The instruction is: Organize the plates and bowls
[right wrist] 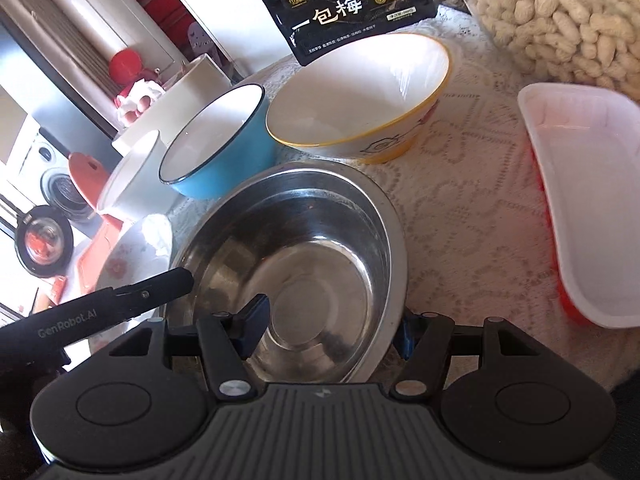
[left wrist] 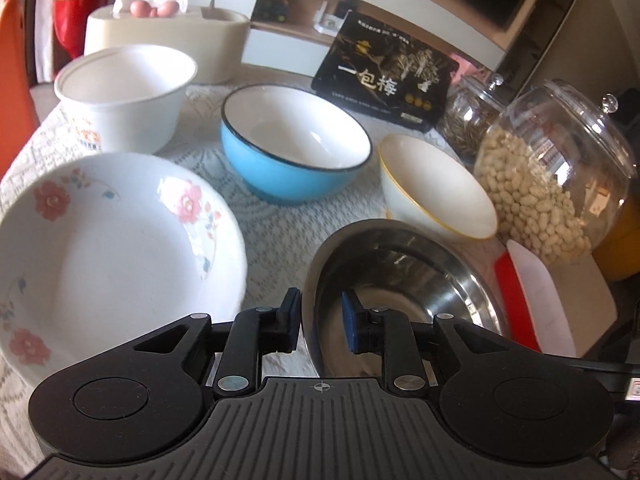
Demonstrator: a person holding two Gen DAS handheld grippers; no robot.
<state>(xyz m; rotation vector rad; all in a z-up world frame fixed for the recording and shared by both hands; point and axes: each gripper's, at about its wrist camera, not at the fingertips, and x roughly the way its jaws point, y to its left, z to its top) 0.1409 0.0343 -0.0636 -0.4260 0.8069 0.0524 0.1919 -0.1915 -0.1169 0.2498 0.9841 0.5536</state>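
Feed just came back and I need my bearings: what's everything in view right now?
steel bowl: 1, silver, nearest
flowered plate: 1, white and pink, left of steel bowl
blue bowl: 1, white inside, behind steel bowl
yellow-rimmed bowl: 1, white, right of blue bowl
paper tub: 1, white, back left
tray: 1, white over red, right
peanut jar: 1, clear, back right
seed jar: 1, clear, behind peanut jar
packet: 1, black, back
left hand-held gripper: 1, black, open astride steel bowl's rim
right hand-held gripper: 1, black, likewise

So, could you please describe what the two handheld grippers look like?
Both grippers, left and right, share a black ribbed body, two round side housings, silver pivot bolts and blue finger pads. The left gripper's side reads "GenRobot.AI".
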